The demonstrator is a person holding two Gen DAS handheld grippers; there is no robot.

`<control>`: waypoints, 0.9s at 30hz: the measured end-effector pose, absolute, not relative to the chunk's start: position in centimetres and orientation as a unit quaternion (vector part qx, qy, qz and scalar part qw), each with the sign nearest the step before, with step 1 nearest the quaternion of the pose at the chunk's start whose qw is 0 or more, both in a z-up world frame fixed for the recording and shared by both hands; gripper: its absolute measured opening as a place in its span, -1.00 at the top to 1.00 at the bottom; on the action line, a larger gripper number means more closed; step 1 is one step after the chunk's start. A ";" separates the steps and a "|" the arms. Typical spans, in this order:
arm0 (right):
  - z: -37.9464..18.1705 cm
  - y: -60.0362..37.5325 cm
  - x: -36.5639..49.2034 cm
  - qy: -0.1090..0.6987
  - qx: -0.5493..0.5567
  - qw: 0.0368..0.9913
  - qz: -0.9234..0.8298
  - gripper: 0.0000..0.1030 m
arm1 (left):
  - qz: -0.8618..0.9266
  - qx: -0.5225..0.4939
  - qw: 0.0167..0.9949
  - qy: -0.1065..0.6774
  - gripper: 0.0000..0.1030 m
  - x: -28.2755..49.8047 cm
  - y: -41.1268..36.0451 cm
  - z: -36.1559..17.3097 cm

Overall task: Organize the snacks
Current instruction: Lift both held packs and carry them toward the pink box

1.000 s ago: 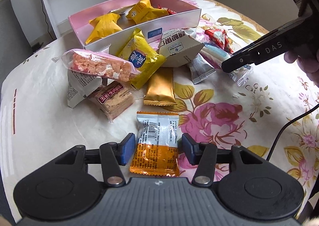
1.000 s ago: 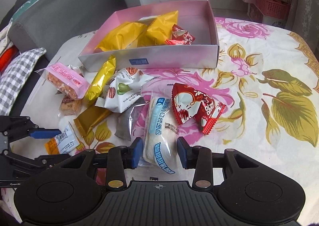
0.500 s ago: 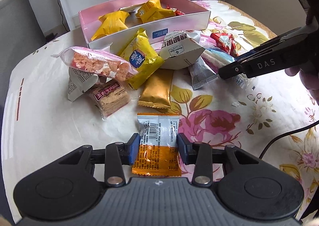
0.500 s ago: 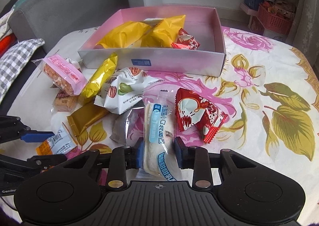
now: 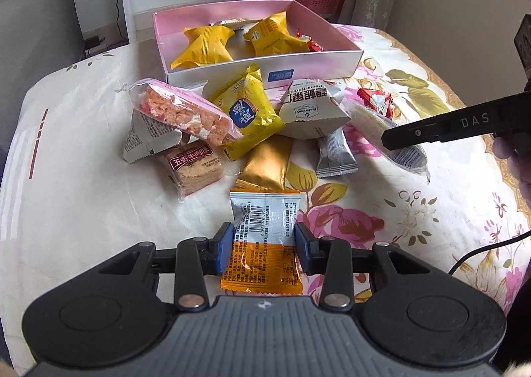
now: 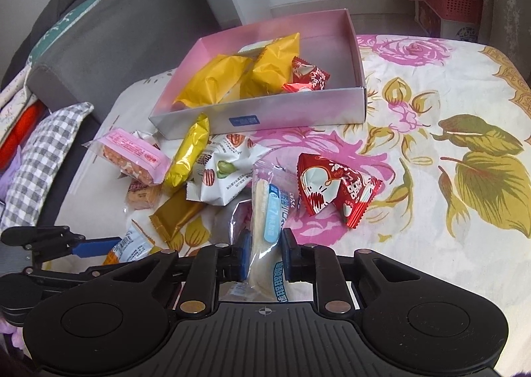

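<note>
A table with a flowery cloth (image 5: 381, 211) stands in a room with a grey sofa (image 6: 109, 31) on one side and a white shelf behind. A pink basket (image 6: 454, 0) sits off past the table.

A pink box (image 5: 265, 73) sits at the far side of the table. Inside it are two yellow packs (image 5: 205, 48) and a small red pack at the right end.

In front of the box lies a heap of snacks. There is a pink bar (image 5: 181, 114) lying on top, tilted. Next to it is a yellow bag (image 5: 249, 111) with blue on it and a white bag (image 5: 312, 111). A gold pack (image 5: 267, 162), a silver pack (image 5: 335, 154) and a brown cracker pack (image 5: 192, 166) lie closer. A red triangle pack (image 6: 335, 189) lies apart to the right of the heap.

The left gripper (image 5: 262, 245) is closed on an orange and silver pack (image 5: 262, 244). Its blue pads press both sides of it. The pack is near the front of the table, in front of the heap.

The right gripper (image 6: 264, 255) is closed tight on a long white bread pack (image 6: 268, 211) with a blue label. The pack is squeezed thin between the pads. Its far end points at the heap, and it looks lifted a little off the cloth.
</note>
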State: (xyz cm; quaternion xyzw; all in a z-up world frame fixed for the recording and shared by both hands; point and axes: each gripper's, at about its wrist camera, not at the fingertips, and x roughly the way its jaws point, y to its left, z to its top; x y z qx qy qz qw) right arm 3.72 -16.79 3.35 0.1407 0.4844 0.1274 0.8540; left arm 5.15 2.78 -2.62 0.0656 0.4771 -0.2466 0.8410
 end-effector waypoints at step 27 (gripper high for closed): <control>1.6 -16.0 4.4 0.533 0.161 0.823 0.108 -0.07 | -0.250 0.043 0.843 0.474 0.30 5.3 2.2 -1.5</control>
